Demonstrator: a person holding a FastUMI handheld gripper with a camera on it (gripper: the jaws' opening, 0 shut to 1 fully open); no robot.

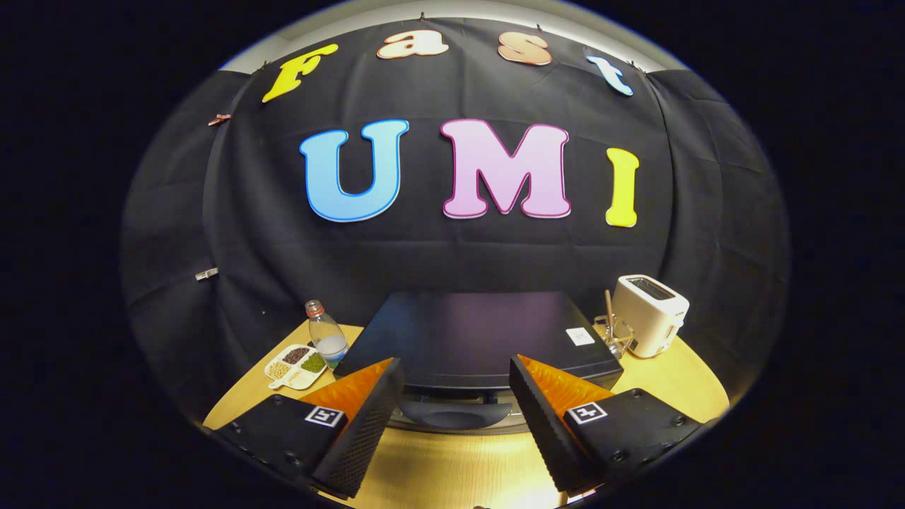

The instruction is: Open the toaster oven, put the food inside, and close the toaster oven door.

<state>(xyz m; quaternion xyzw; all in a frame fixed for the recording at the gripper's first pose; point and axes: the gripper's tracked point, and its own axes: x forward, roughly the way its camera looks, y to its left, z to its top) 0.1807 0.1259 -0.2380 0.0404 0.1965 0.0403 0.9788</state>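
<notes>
- Gripper view looks down over the black toaster oven [481, 336], which sits on the wooden table [452, 470] just ahead of the gripper [456, 396].
- Its jaws stand wide open and hold nothing; the two ridged fingers [364, 424] flank the oven's front edge, where a dark curved handle [456, 413] lies between them.
- Whether the oven door is open or closed cannot be told from this angle.
- A white sticker [580, 336] sits on the oven's top toward 2 o'clock.
- At 10 o'clock of the oven stand a small clear bottle [327, 332] and, just beside it, a white divided dish [295, 366] of beans or seeds.
- At 2 o'clock stands a white pop-up toaster [650, 314], with a small clear holder [614, 332] carrying a wooden stick between it and the oven.
</notes>
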